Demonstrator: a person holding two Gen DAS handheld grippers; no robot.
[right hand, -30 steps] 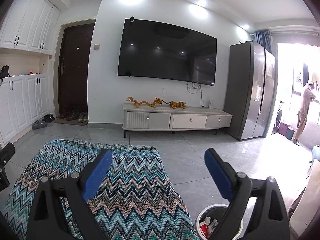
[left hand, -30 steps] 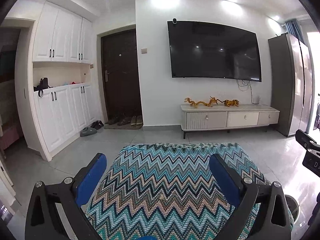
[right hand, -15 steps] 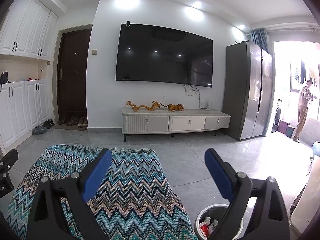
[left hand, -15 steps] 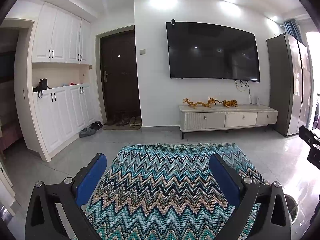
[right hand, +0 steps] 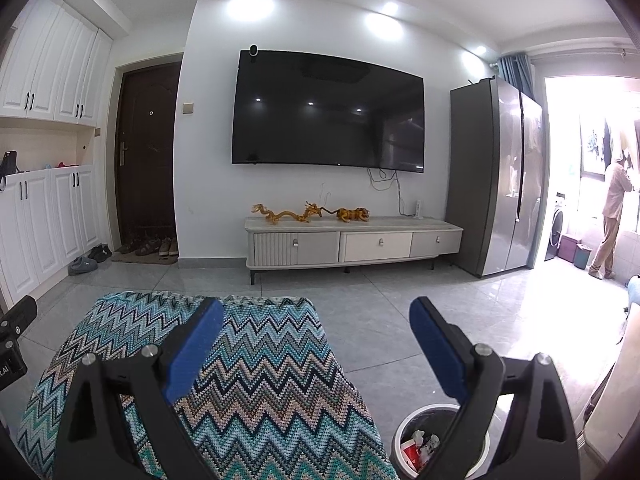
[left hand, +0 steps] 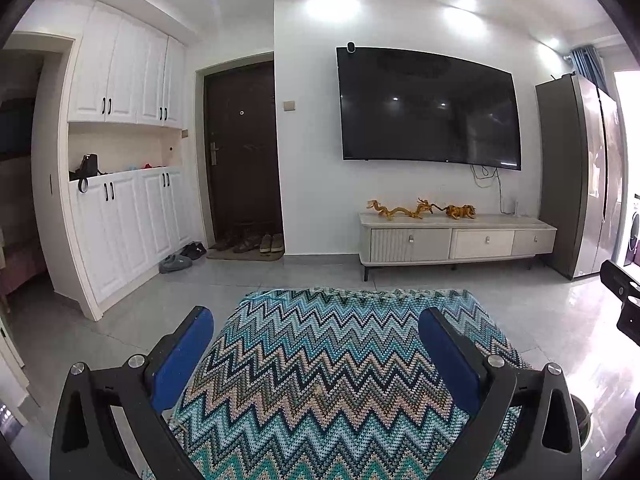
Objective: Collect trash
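Grey tiled floor (right hand: pixel 380 300) ran to a white wall carrying a television (right hand: pixel 328 112) at 12 o'clock. Below it stood a low cabinet (right hand: pixel 354 244). A zigzag-patterned cloth (left hand: pixel 340 360) covered the surface under both tools. The left gripper (left hand: pixel 316 328) was spread wide, holding nothing. The right gripper (right hand: pixel 316 316) was likewise spread and empty. A trash bin (right hand: pixel 404 432) holding red and white scraps sat at 5 o'clock in the right wrist view, partly behind the right finger.
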